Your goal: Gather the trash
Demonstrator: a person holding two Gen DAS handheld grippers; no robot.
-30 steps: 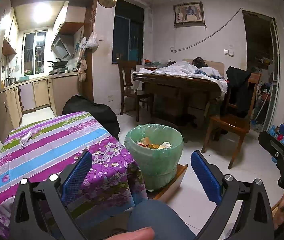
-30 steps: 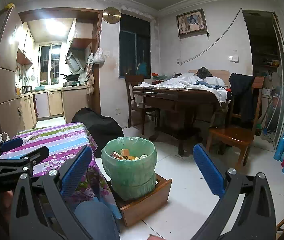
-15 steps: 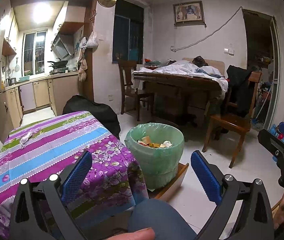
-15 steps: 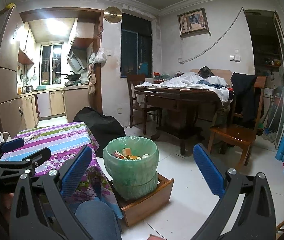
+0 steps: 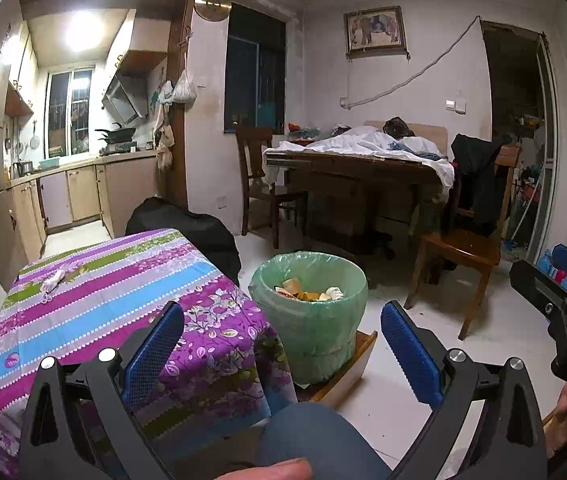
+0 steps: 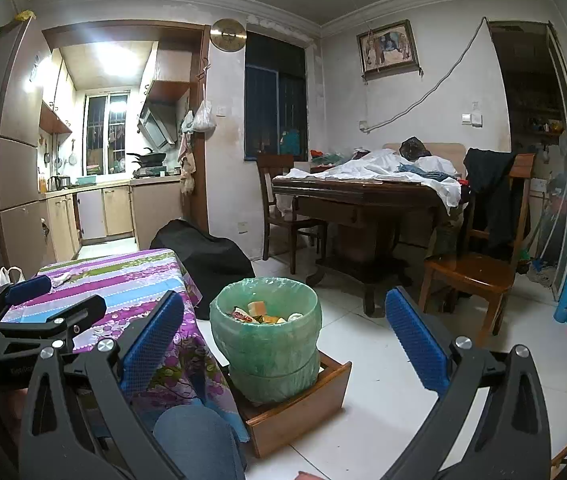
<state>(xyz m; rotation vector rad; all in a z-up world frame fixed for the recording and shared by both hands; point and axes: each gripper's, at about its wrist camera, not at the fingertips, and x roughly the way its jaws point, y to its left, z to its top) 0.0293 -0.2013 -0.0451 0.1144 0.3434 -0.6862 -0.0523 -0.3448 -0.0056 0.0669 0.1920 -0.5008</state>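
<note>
**Bin part full, one scrap left on the worktop**

Left wrist view: your left gripper has its jaws spread and empty. A crumpled white scrap lies at the far end of the worktop, well apart from the lined bin, which already holds some trash.

Right wrist view: your right gripper is likewise spread and empty, facing the bin in its wooden drawer. The pickup is not yet begun.

White tiled floor, pale stained walls, a dark wooden table with chairs, a framed picture, and a brightly lit kitchen, perhaps galley-style, beyond
</note>
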